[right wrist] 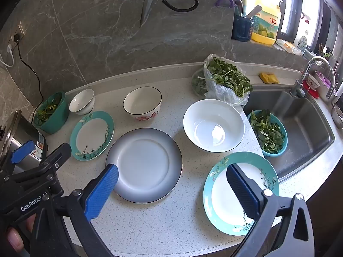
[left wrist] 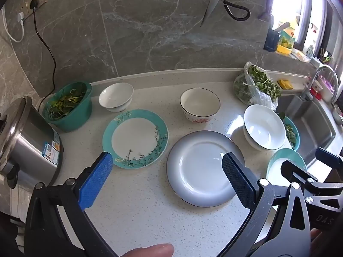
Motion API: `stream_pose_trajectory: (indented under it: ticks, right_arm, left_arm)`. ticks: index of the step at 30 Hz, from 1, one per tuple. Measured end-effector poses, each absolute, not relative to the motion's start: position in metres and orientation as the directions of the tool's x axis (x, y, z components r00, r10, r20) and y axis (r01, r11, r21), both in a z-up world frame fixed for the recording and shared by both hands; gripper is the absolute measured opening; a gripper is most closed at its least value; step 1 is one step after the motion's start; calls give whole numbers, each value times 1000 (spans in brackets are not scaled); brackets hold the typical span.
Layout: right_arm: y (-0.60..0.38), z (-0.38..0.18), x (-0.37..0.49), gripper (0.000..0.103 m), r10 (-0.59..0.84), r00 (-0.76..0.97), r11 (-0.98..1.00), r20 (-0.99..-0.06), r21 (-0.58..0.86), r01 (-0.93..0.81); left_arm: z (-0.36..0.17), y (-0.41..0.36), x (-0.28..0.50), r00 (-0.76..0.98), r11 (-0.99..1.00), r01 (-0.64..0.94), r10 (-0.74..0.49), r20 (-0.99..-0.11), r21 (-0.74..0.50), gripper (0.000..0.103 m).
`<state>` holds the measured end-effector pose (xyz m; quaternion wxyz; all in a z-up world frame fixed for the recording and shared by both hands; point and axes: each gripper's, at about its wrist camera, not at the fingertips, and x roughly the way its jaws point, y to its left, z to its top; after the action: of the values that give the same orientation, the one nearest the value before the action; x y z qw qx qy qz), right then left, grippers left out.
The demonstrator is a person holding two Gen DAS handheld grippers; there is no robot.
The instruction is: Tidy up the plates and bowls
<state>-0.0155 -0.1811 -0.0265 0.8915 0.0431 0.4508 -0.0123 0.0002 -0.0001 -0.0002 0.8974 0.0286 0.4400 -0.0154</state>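
2 claws, left claw and right claw, are hovering spread and empty; next, gripping the grey-rimmed plate at 12 o'clock.

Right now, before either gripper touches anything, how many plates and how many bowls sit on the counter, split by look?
Teal floral-rim plates: 2
Grey-rim plate: 1
Plain white bowls: 2
Flower-painted bowl: 1
Total: 6 dishes, 3 plates and 3 bowls, none stacked.
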Motion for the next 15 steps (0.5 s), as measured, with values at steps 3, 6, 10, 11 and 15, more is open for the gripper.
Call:
stream_pose_trajectory:
  ticks: [3, 6, 10, 11, 15]
  right_arm:
    - [-181, -27, -15, 103, 14, 594, 996, -804, 63, 61]
    - [-180, -27, -15, 103, 8, 593, 996, -805, 57, 64]
    - [-181, -27, -16, 103, 8, 595, 996, -804, 59, 67]
    - [-182, -27, -16, 103, 7, 596, 996, -803, 60, 68]
    - [-180, -27, -15, 103, 8, 593, 997, -805, 56, 61]
  left_arm:
    - [-1, -1, 1, 610, 998, 48, 3, -793, 41, 103]
    - [-5, -7, -1, 616, 997, 51, 9, -788, 51, 103]
    - [-4, 1, 2, 602, 998, 56, -20, -798, 18, 103]
    - [-4, 0, 3, 602, 998, 57, -19, -799, 19, 103]
    - [-5, 0, 3, 601, 998, 57, -18, -799, 20, 103]
